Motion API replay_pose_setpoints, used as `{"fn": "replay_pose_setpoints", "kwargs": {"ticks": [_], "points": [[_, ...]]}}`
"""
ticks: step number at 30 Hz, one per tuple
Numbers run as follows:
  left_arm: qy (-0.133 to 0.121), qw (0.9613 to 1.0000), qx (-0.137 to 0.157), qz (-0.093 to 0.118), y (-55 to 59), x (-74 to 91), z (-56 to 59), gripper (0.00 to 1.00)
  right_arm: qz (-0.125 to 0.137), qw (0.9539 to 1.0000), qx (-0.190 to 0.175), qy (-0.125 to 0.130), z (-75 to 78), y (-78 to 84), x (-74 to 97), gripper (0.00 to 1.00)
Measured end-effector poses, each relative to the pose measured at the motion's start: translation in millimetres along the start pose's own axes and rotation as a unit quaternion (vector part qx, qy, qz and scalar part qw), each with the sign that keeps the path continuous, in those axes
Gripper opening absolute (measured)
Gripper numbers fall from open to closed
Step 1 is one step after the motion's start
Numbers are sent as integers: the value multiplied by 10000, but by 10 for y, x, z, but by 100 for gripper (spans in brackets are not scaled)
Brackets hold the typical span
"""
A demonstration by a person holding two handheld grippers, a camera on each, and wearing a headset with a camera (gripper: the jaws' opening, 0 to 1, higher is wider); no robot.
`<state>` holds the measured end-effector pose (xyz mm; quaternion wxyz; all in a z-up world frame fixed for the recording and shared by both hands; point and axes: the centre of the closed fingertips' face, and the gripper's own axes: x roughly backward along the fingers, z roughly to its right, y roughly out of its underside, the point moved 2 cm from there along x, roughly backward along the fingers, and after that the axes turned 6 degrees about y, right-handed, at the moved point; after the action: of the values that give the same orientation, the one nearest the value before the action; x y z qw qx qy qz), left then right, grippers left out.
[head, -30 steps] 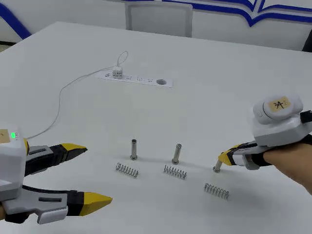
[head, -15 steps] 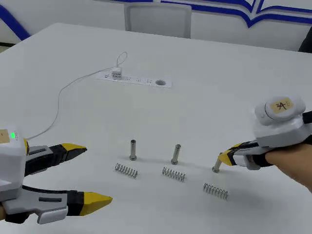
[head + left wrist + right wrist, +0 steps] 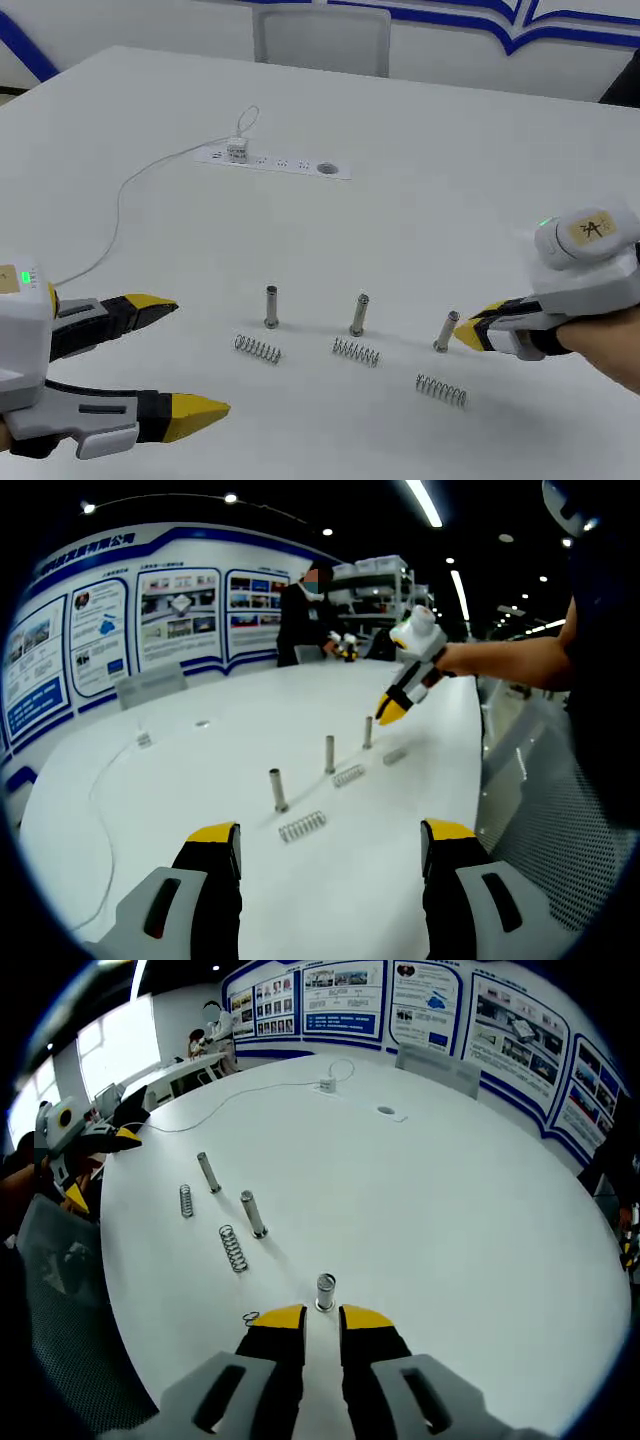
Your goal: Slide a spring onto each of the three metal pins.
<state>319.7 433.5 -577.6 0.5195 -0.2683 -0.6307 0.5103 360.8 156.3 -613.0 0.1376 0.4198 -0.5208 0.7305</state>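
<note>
**Right fingers at the end pin, springs lying loose**

Head view: The left gripper [image 3: 190, 355] is hovering over the white worktop [image 3: 450, 200]. Its fingers are spread wide and are holding nothing. The right gripper [image 3: 468, 333] is pointing its yellow fingers, set close together, at the end pin [image 3: 446, 331], and the tips are sitting just beside it. The middle pin [image 3: 359, 314] and the far pin [image 3: 271, 306] are standing upright in a row farther out from those tips. A spring is lying flat near each pin: the end spring [image 3: 441, 391], the middle spring [image 3: 356, 352] and the far spring [image 3: 257, 349]. Every pin is standing bare. A power strip [image 3: 270, 161] is lying well beyond both grippers.

Left gripper view: The left fingers are rising with a big gap between them. The far pin [image 3: 277, 789] and the far spring [image 3: 303, 825] are sitting straight ahead of that gap, nearest to it. The right gripper [image 3: 395, 705] is reaching in at the last pin of the row.

Right gripper view: The right fingers are showing only a thin gap, with nothing in it. The end pin [image 3: 325, 1291] is standing just ahead of the tips, in line with the gap. I cannot tell if the tips are touching it.
</note>
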Motion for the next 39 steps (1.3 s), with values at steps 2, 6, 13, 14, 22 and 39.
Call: {"fn": "replay_pose_setpoints", "kwargs": {"ticks": [2,6,13,14,22,39], "points": [[1,10000,2,-9,4,0,2,75,-26,10000,23,-31,-26,36,9,14],[9,10000,1,-12,4,-1,6,75,-103,9997,149,-135,-113,99,23,15],[26,10000,0,-18,0,-8,18,75,-176,9988,335,-319,-198,132,10,15],[30,10000,1,-17,-1,-10,21,75,-186,9986,353,-343,-209,133,10,15],[42,10000,-6,-33,4,-17,29,75,-314,9940,724,-752,-410,159,-13,15],[46,10000,29,-44,37,-21,40,74,-834,9756,1763,-1010,-602,179,-190,15]]}}
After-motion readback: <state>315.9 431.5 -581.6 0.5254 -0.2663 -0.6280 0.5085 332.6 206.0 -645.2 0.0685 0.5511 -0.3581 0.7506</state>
